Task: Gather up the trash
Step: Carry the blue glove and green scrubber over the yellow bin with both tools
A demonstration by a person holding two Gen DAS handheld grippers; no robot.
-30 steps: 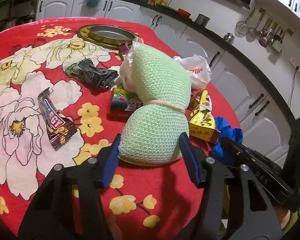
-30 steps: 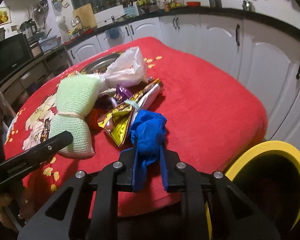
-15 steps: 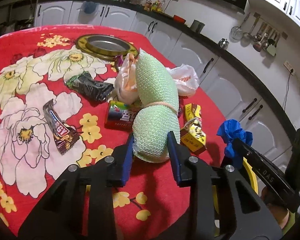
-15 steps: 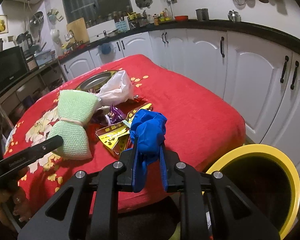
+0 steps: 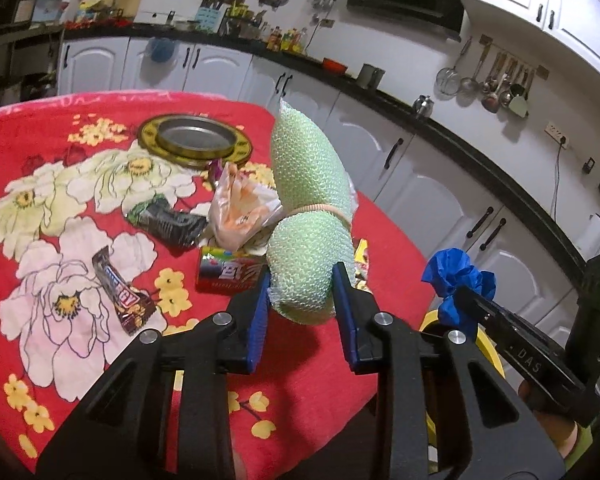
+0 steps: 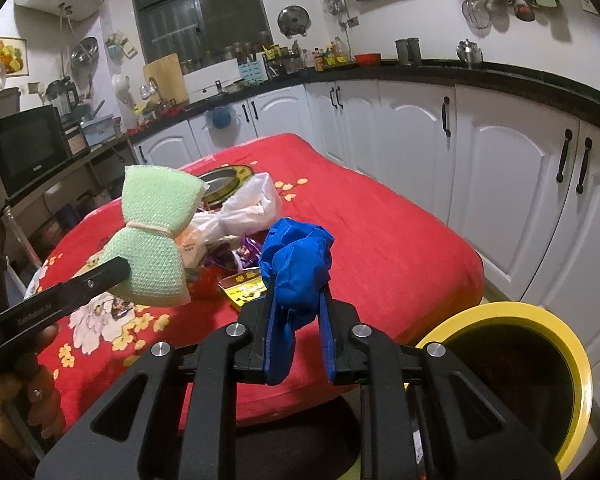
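White kitchen cupboards are running along behind the table (image 6: 400,240) with the red flower cloth, and I am working at its near edge.

My left gripper (image 5: 302,300) is squeezing the bottom end of a green bubble wrap bundle (image 5: 306,208). The bundle is tied in the middle with a band, and it is standing up tall, with its long way pointing up and away from the fingers. It looks lifted off the cloth.

My right gripper (image 6: 298,320) is pinching a crumpled blue glove (image 6: 296,268), and the loose end is hanging down between the fingers.

Now the thing that matters: the yellow-rimmed bin (image 6: 540,380) is sitting on the floor, off the table's near right corner. It is low and to the right of my right gripper, quite near. My left gripper is farther from it, with the right gripper between them. So I think the glove should be going in first.

More trash is staying on the table: a red packet (image 5: 228,274), a candy bar (image 5: 120,296), a dark wrapper (image 5: 168,220) and a plastic bag (image 5: 240,208).
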